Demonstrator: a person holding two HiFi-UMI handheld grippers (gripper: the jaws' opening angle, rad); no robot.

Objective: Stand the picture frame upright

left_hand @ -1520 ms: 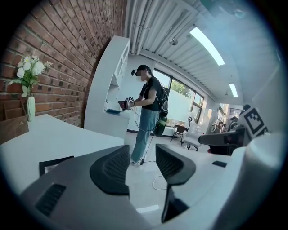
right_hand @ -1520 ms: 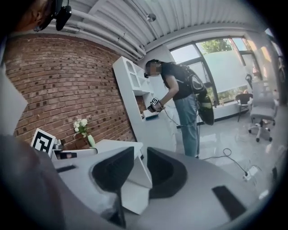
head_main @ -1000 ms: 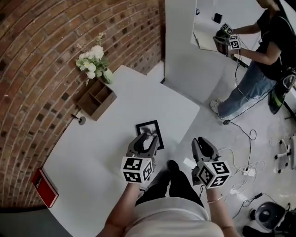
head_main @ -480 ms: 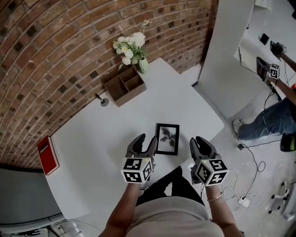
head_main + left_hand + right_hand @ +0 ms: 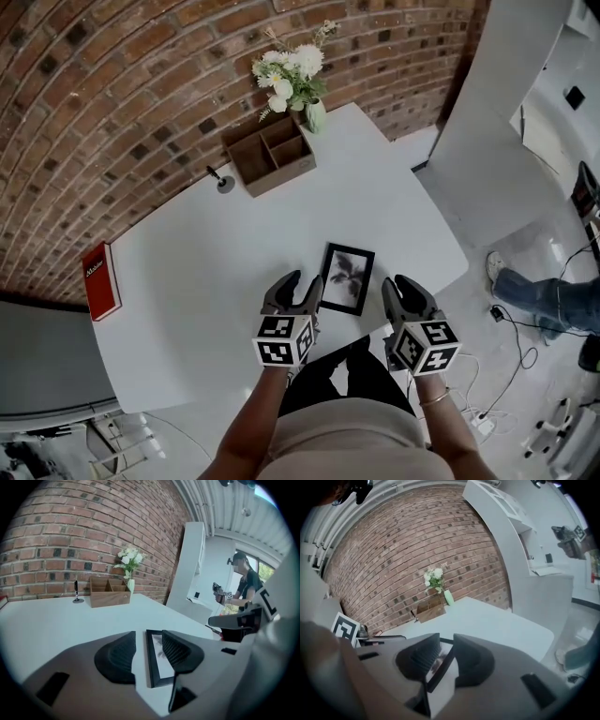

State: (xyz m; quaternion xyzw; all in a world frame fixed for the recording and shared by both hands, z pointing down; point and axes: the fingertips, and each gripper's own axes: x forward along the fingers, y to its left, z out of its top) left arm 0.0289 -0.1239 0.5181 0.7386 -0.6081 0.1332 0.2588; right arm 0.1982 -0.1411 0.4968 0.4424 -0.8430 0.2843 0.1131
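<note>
A black picture frame [image 5: 347, 278] with a plant print lies flat on the white table [image 5: 206, 272], close to its near edge. My left gripper [image 5: 300, 283] hovers just left of the frame's near corner, jaws open and empty. In the left gripper view the frame [image 5: 159, 665] lies on the table beyond the left gripper [image 5: 143, 644], partly behind the right-hand jaw. My right gripper [image 5: 399, 284] is to the right of the frame, at the table's edge, open and holding nothing. In the right gripper view the frame's [image 5: 439, 668] dark edge shows through the gap of the right gripper [image 5: 446, 656].
At the back by the brick wall stand a wooden organiser [image 5: 272, 155], a vase of white flowers [image 5: 295, 80] and a small pen stand [image 5: 223, 180]. A red book [image 5: 100, 281] lies at the table's left edge. A person's legs [image 5: 553, 300] and cables are on the floor right.
The head view has swung, turning the table in the picture. The frame, earlier right at the left gripper's tips, now lies between the two grippers. Both pairs of jaws kept their gap.
</note>
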